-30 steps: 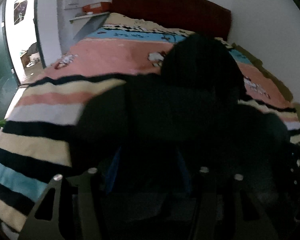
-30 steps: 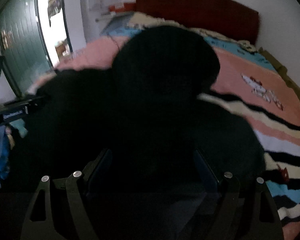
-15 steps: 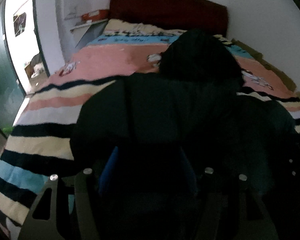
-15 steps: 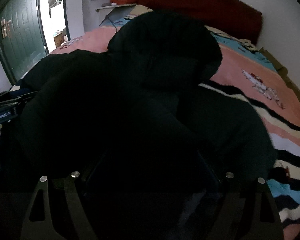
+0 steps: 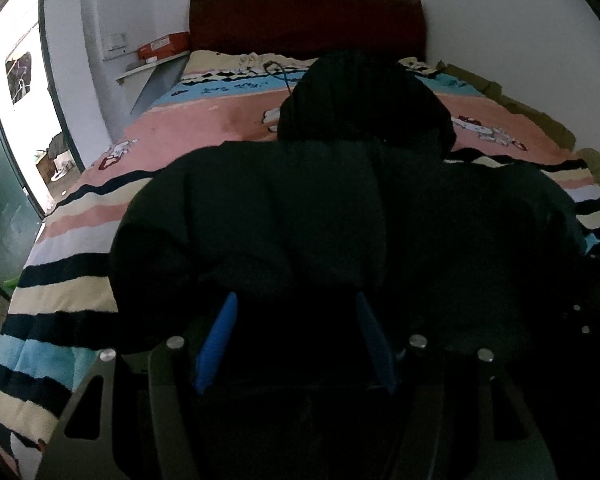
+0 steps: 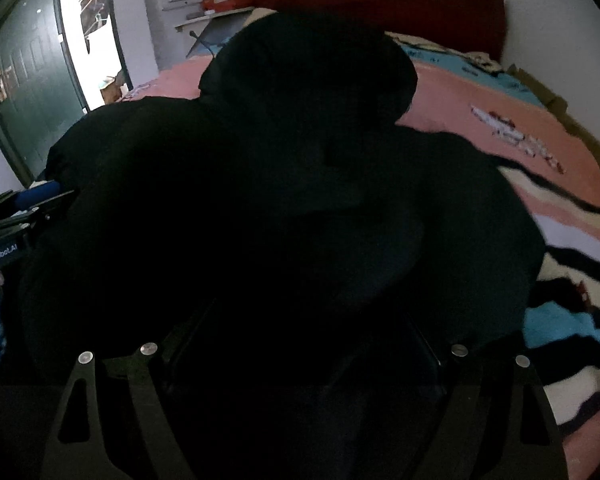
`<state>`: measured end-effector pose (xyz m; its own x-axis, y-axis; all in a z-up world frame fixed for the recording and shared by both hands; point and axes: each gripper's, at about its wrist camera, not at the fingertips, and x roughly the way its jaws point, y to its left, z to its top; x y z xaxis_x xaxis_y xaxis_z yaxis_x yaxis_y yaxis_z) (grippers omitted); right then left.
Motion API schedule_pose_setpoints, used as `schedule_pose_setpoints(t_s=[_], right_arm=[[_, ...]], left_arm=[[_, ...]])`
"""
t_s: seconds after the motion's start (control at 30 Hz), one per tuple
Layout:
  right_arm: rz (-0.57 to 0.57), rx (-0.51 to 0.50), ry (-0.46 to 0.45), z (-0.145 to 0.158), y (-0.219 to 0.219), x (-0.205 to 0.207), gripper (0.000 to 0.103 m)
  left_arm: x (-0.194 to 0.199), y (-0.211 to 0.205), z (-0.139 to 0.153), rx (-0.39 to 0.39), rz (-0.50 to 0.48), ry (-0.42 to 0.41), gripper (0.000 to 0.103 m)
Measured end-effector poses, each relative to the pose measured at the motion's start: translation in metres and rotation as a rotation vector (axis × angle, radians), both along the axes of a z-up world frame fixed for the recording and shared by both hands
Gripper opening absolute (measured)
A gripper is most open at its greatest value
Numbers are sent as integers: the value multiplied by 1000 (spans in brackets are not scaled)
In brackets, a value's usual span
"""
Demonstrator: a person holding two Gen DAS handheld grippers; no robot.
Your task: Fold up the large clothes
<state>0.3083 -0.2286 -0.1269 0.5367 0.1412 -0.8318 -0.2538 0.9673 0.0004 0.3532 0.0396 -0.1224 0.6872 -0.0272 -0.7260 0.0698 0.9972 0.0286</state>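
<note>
One black hooded jacket (image 5: pixel 320 200) spread on one striped blanket (image 5: pixel 60 292), one red headboard (image 5: pixel 308 20) behind, left gripper (image 5: pixel 296 336) released, right gripper (image 6: pixel 300 344) state not discernible in the dark.

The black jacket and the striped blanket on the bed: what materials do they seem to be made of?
Black jacket: probably padded synthetic fabric with a matte finish, since it lies in thick, puffy rolls; the picture is too dark to see the weave.
Striped blanket: apparently soft fleece or plush, judging by the fuzzy, uneven edges of its coloured stripes and its dull surface.
</note>
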Motion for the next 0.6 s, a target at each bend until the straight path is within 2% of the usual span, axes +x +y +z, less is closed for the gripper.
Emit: schedule_pose_setpoints(t_s=[0.33, 0.6], right_arm=[[-1, 18, 1, -6, -1, 2, 85], [-14, 15, -65, 23, -4, -14, 85]], left_arm=[[1, -3, -5, 16, 6, -2, 60], [-5, -1, 3, 31, 12, 4, 60]])
